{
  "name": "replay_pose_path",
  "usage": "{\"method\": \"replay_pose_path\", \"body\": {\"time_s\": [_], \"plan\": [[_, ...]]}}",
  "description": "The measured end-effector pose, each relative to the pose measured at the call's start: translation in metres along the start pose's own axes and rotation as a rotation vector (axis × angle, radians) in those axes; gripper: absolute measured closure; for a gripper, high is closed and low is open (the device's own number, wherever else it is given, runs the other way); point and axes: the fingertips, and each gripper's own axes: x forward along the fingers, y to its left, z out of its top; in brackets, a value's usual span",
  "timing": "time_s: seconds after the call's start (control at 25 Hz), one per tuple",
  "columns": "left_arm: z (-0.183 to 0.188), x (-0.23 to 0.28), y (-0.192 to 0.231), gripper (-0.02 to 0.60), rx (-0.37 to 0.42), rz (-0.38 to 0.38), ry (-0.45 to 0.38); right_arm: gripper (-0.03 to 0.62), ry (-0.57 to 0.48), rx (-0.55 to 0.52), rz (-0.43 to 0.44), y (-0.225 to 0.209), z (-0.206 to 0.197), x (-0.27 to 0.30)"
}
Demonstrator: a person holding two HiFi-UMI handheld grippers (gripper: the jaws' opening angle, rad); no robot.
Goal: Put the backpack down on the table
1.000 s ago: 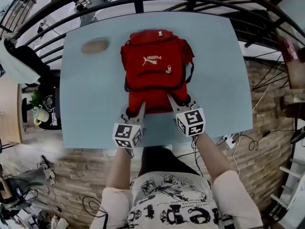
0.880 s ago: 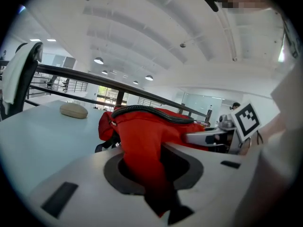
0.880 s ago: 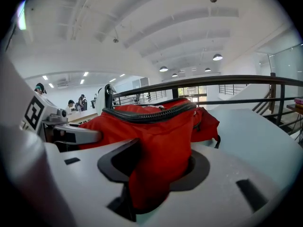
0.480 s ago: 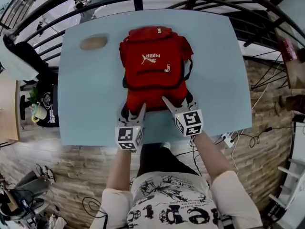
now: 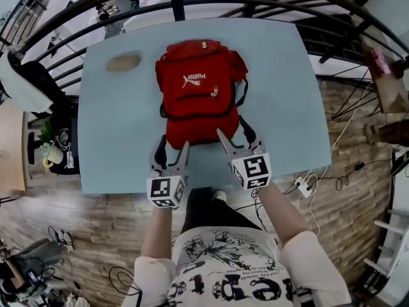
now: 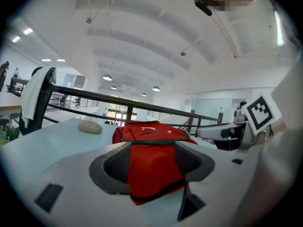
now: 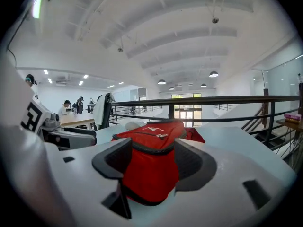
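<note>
One red backpack lies flat on one table, with one tan oval nearby. There are two grippers at its near edge. The left gripper is opening and the right gripper is closing, neither pinching anything.

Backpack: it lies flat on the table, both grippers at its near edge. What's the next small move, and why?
Probably draw both grippers straight back, clear of it. The backpack lies flat on the table. The fingers of the left gripper are opening and those of the right gripper are closing. Both pairs are apart with no fabric pinched between them, so the placing looks done.
</note>
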Motion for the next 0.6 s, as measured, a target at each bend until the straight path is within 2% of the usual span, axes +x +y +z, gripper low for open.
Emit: {"method": "replay_pose_path", "body": {"time_s": [0.12, 0.16, 0.2, 0.28, 0.4, 0.6], "plan": [[0.015, -0.008, -0.016, 0.318, 0.046, -0.028, 0.008, 0.411, -0.028, 0.000, -0.012, 0.003, 0.016, -0.016], [0.022, -0.011, -0.019, 0.348, 0.066, -0.025, 0.008, 0.467, -0.047, -0.007, -0.024, 0.003, 0.023, -0.022], [0.029, -0.015, -0.022, 0.403, 0.089, -0.017, 0.003, 0.518, -0.066, -0.013, -0.036, 0.004, 0.031, -0.027], [0.045, -0.023, -0.030, 0.482, 0.127, -0.013, -0.014, 0.549, -0.091, -0.020, -0.054, 0.004, 0.044, -0.037], [0.069, -0.036, -0.048, 0.534, 0.136, -0.047, -0.054, 0.599, -0.118, -0.024, -0.049, 0.006, 0.061, -0.050], [0.101, -0.055, -0.069, 0.565, 0.178, -0.093, -0.092, 0.600, -0.166, -0.050, 0.025, 0.020, 0.091, -0.075]]}}
